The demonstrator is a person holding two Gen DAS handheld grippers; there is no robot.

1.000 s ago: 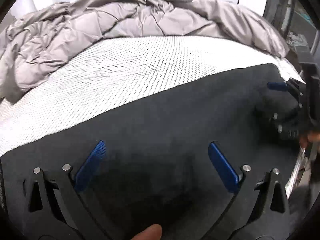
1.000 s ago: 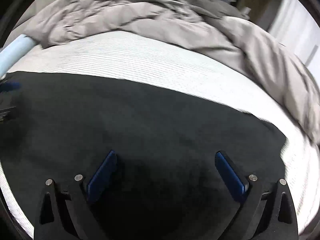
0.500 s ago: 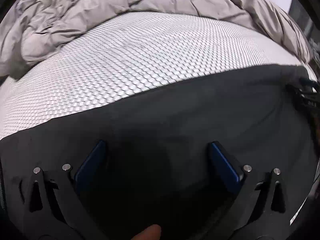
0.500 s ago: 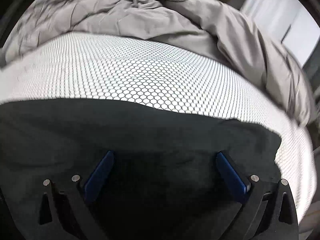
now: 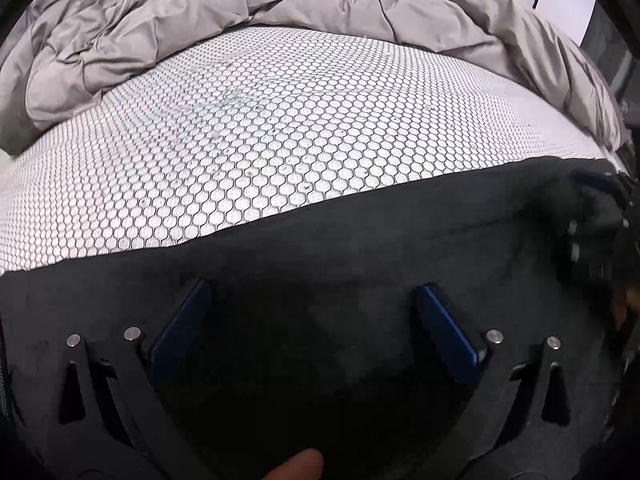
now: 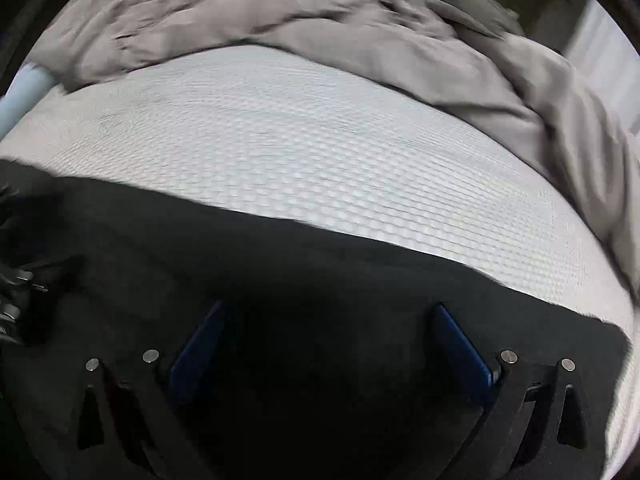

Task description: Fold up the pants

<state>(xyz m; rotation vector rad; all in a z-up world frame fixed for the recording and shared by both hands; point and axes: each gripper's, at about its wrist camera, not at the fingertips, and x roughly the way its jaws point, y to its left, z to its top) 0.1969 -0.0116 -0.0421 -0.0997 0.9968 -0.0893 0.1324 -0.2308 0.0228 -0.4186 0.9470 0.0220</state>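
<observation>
Black pants [image 5: 360,240] lie flat on the bed, filling the lower half of the left wrist view, and show in the right wrist view too [image 6: 280,272]. My left gripper [image 5: 312,296] is open, its blue pads spread wide just above the dark cloth. My right gripper [image 6: 328,316] is open too, low over the pants. The right gripper shows at the right edge of the left wrist view [image 5: 596,240], and the left gripper at the left edge of the right wrist view [image 6: 16,292]. Neither holds anything.
The mattress [image 5: 280,120] has a white cover with a hexagon pattern. A rumpled grey duvet [image 5: 200,12] is piled along the far side and the right side [image 6: 400,32]. A fingertip [image 5: 296,468] shows at the bottom edge.
Both grippers have moved lower and closer to the pants. The far edge of the pants sits lower in both views. Both stay open.
</observation>
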